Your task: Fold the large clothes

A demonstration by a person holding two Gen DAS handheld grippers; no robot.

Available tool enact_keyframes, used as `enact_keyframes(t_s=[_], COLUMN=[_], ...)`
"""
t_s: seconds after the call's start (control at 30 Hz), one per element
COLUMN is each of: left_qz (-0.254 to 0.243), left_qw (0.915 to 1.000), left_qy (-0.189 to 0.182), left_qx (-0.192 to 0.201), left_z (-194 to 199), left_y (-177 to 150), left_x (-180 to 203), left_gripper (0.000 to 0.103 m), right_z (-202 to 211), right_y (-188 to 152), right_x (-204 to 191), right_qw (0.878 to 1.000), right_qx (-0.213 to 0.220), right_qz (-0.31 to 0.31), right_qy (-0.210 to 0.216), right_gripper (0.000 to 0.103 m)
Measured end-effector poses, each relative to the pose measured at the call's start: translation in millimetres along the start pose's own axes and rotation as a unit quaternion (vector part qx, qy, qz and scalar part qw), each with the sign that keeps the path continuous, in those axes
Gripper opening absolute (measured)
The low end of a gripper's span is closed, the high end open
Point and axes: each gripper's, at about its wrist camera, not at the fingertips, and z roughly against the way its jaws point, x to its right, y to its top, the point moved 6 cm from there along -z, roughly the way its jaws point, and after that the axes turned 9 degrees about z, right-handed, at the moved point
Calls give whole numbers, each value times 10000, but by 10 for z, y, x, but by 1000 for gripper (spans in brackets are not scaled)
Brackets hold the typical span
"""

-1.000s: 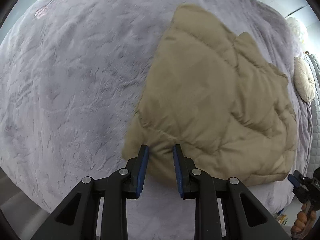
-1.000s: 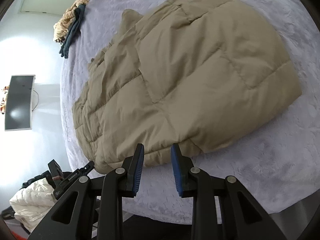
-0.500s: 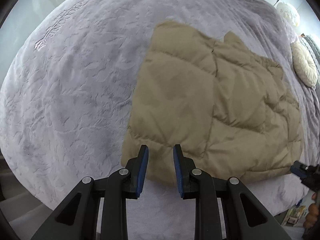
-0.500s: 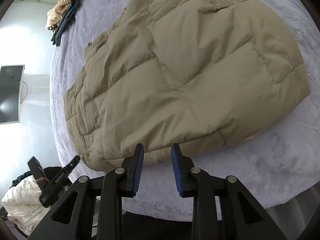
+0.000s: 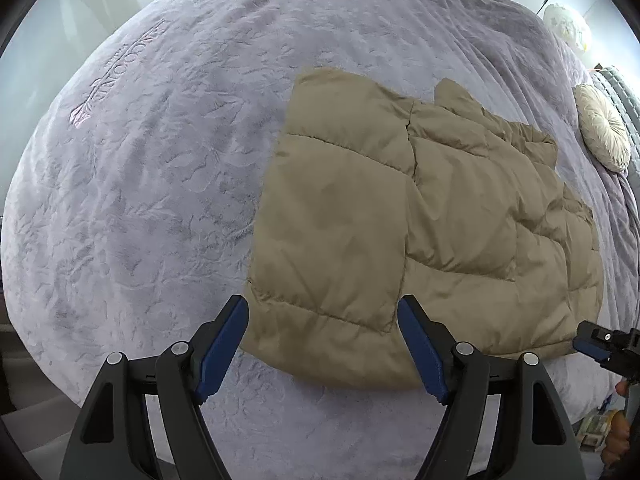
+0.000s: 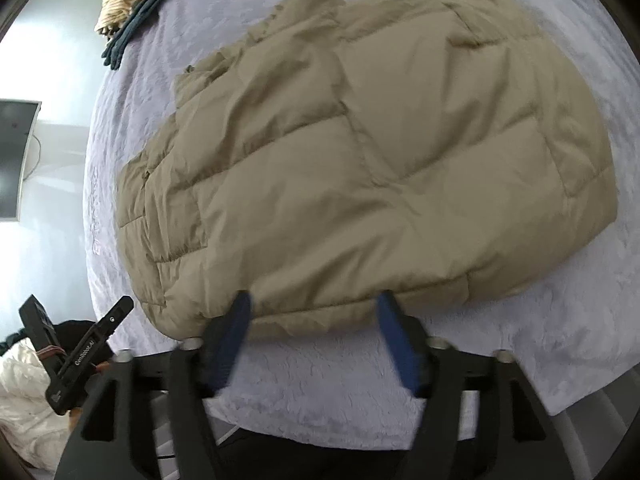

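Your tan puffer jacket (image 5: pixel 420 216) lies flat on the bed (image 5: pixel 160 160). Both the left claw (image 5: pixel 322 344) and right claw (image 6: pixel 316 340) are opening, nothing between them, above its near hem. It looks light, puffy, slippery; pinch deep at a stitched hem corner.

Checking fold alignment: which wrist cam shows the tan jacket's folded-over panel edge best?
Left wrist. The tan puffer jacket is sharp there, and the folded panel's edge runs clearly down its middle. The right wrist view shows the jacket larger but motion-blurred, the layers harder to separate.
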Motion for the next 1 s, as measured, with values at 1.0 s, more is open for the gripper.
enact_keyframes(t_s=[1.0], left_qz=[-333], left_qw=[9994], left_qy=[41], left_qx=[59], left_z=[-107], left_y=[249], left_x=[-172], left_gripper=[103], right_z=[0], right_y=[-42], right_x=[-162], right_qw=[9966], right_qx=[428], right_qz=[286], right_qy=[-636], right_gripper=[90])
